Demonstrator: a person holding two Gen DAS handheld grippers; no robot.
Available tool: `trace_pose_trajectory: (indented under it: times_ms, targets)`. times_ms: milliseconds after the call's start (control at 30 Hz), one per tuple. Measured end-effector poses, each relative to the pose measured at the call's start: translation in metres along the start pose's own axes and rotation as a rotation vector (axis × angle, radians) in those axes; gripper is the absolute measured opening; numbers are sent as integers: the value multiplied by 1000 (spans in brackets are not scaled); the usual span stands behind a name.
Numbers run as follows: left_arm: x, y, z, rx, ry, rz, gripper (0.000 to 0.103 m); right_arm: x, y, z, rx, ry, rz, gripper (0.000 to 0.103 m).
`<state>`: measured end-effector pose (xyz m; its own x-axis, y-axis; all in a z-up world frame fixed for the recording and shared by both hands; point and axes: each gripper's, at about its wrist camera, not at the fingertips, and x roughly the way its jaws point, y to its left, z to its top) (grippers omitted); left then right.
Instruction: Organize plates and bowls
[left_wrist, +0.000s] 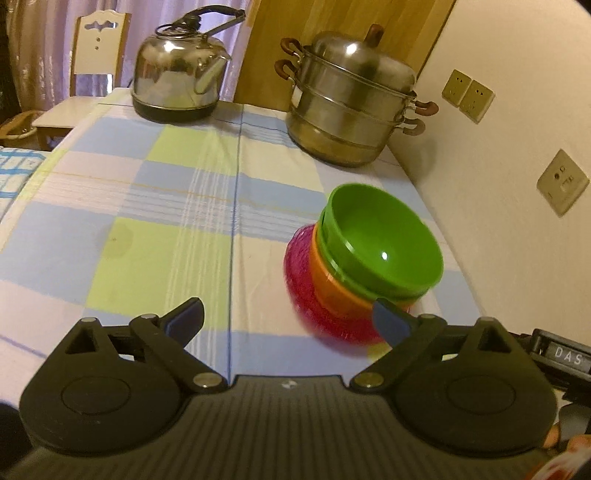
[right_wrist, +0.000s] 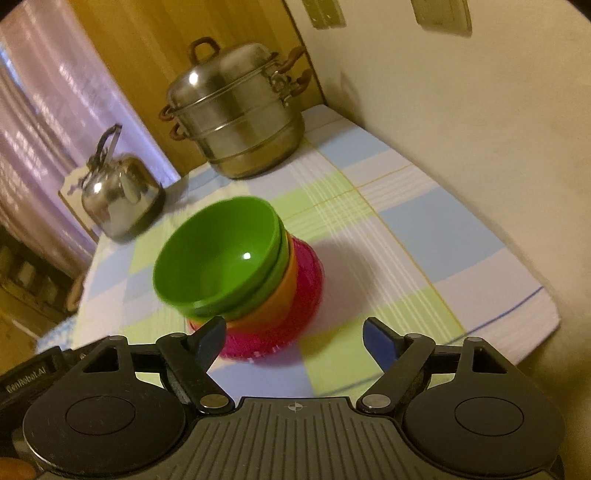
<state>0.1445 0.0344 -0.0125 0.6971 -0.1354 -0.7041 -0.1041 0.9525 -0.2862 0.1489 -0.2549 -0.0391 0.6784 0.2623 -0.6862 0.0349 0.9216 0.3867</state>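
Bowl stack (left_wrist: 364, 266) (green (left_wrist: 384, 240) on top, orange (left_wrist: 328, 277) under it, pink (left_wrist: 314, 295) at the base) sits on the table (left_wrist: 147, 221) toward its wall-side edge, nearer the front than the steamer pot (left_wrist: 351, 107) at the back corner; the stack looks tilted, though blur makes that uncertain. Left gripper (left_wrist: 288, 317) and right gripper (right_wrist: 293, 338) both stand wide open with nothing between the jaws, each just short of the stack. Judgement: thin plastic, light, stiff, smooth and somewhat slippery, not fragile; nested loosely, so take the lowest rim from two opposite sides rather than the green bowl alone.
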Motion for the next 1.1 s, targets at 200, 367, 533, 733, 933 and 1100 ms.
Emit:
trace_pose_trajectory:
  times_ms: [200, 367, 533, 733, 933, 1100]
  targets:
    - [-19, 2, -26, 2, 16, 20, 97, -18, 7, -28, -111, -2, -47, 81]
    - [-36, -1, -42, 35, 13, 32, 97, -29, 7, -43, -132, -4, -54, 81]
    - [-48, -8, -48, 101, 8, 55, 97, -39, 8, -48, -156, -8, -50, 81]
    - [-53, -10, -52, 114, 18, 92, 97, -45, 8, -52, -173, -19, -47, 81]
    - [-51, -10, -56, 101, 47, 99, 97, -45, 7, -55, -188, -14, -45, 81]
    - [-48, -10, -56, 94, 57, 109, 97, -44, 9, -57, -197, -11, -47, 81]
